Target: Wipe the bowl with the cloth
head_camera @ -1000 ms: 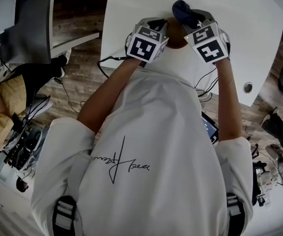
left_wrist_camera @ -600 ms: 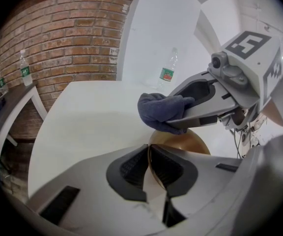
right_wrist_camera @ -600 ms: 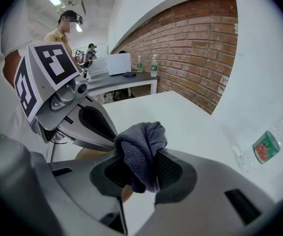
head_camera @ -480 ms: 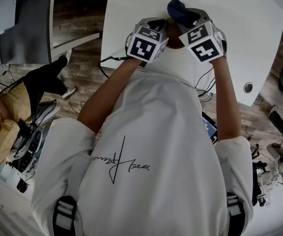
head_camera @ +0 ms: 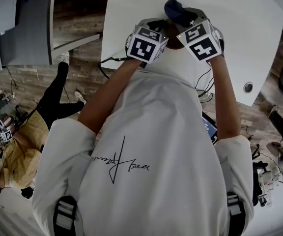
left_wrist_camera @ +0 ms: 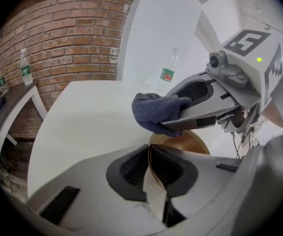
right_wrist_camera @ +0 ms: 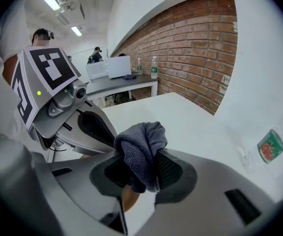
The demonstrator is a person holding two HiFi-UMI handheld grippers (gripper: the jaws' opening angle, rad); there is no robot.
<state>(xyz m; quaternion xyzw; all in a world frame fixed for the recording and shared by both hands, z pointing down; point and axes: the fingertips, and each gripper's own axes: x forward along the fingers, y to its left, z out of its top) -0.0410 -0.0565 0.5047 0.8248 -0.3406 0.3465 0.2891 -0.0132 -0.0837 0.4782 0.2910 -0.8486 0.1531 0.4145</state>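
Arms: both forearms reach forward and converge over the bowl (left_wrist_camera: pixel 183 144), which sits near the close edge of the white counter (head_camera: pixel 131 9). Both tools tilt downward.

Holding tool: the left hand-held gripper (left_wrist_camera: pixel 149 156) has its jaws nearly together, clenched on the bowl's thin rim.

Wiping tool: the right hand-held gripper (right_wrist_camera: pixel 140 168) grasps the bunched dark grey cloth (right_wrist_camera: pixel 142 140), which is poised over the bowl's opening.

Change: the right hand-held gripper and the cloth now sit closer over the bowl than a second ago. The left hand-held gripper is unmoved.
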